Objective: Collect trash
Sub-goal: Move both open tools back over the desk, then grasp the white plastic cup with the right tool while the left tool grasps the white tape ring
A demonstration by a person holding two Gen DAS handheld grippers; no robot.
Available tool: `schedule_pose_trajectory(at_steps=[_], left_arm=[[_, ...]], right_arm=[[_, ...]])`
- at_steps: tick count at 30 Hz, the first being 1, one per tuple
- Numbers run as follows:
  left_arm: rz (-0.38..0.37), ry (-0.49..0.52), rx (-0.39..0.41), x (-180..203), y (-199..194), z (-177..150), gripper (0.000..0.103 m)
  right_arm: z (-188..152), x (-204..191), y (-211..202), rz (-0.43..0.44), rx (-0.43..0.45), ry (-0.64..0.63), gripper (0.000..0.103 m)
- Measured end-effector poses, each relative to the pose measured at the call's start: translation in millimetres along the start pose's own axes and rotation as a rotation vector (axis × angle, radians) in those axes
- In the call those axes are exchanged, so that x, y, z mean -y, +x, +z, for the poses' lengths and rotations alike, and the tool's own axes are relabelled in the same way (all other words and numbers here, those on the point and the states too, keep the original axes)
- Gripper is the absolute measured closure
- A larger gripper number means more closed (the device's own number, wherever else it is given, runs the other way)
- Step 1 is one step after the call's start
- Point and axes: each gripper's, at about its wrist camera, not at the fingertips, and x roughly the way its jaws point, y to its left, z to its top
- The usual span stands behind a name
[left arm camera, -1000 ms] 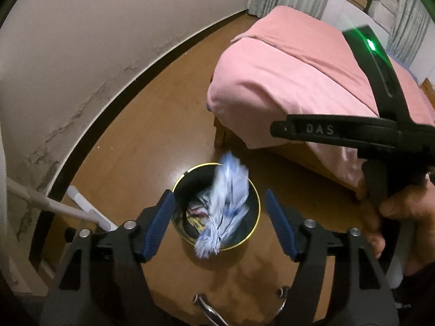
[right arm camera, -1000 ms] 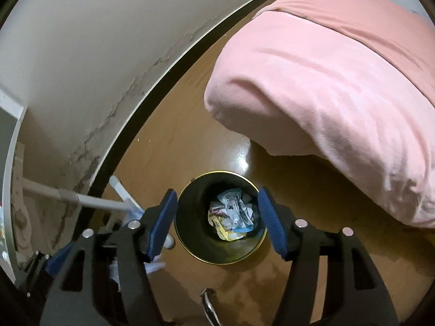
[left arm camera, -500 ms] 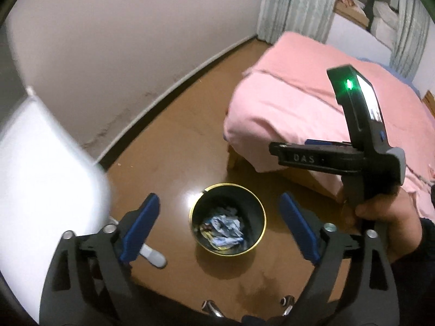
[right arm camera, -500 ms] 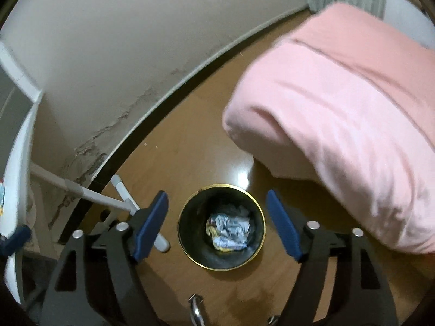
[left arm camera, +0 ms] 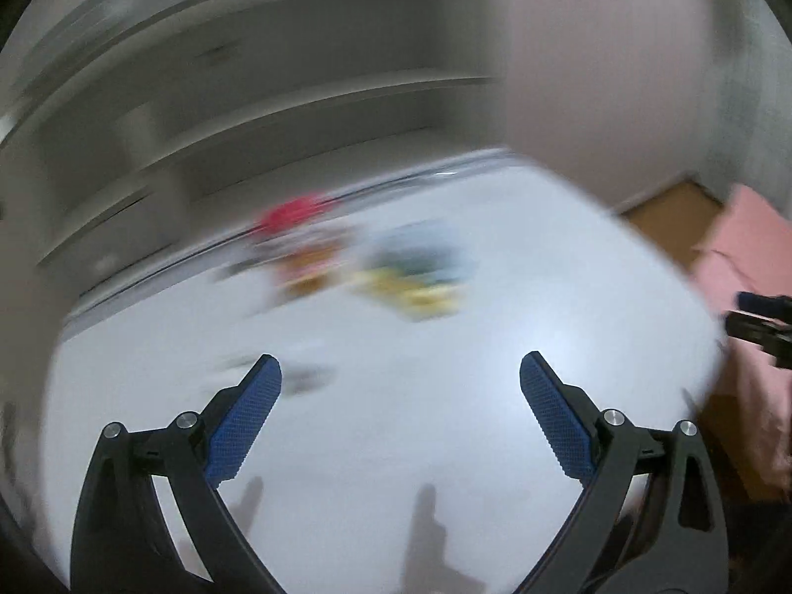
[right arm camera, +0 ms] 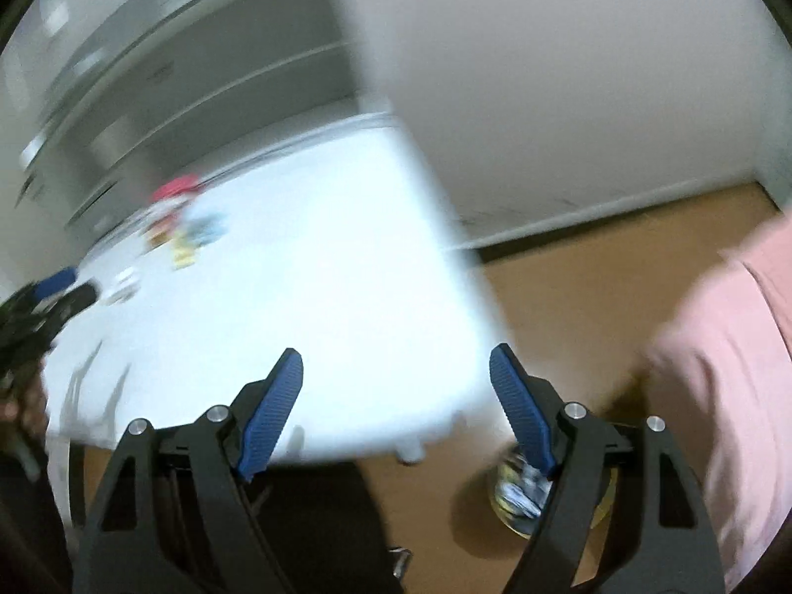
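Both views are motion-blurred. Left tool (left arm camera: 400,396) hangs over the white surface (left arm camera: 445,420), jaws wide apart, empty. Right tool (right arm camera: 396,386) is also spread apart and empty, over the surface's near edge. Trash (left arm camera: 411,272), a blurred heap of red, yellow and blue scraps, lies at the far side of the surface, well apart from both tools. Bin (right arm camera: 515,495) with wrappers inside sits on the floor (right arm camera: 594,287) beside the pink bed (right arm camera: 732,346), partly behind the right finger.

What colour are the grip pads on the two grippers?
Blue, with a fine textured surface, on black frames. The left gripper's pads show best in the left wrist view.
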Motion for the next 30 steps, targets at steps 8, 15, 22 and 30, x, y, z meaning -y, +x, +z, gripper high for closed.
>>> schedule_pose_trajectory(at_steps=[8,15,22,30], left_arm=[[0.086,-0.195,-0.108,-133,16,-52,0.009],[0.055,-0.208,-0.122,-154,33,-64,0.009],[0.039,-0.180,-0.132,-154,49,-58,0.009],[0.001,-0.101,-0.152,-138,73,-42,0.009]], right_arm=[[42,-192,83,0.202,-0.106,-0.352,0.028],[60,-280,138,0.228,-0.178,-0.511,0.038],[68,-298,166,0.219,-0.218,-0.555,0.063],[72,-283,150,0.241,-0.189,-0.537,0.073]])
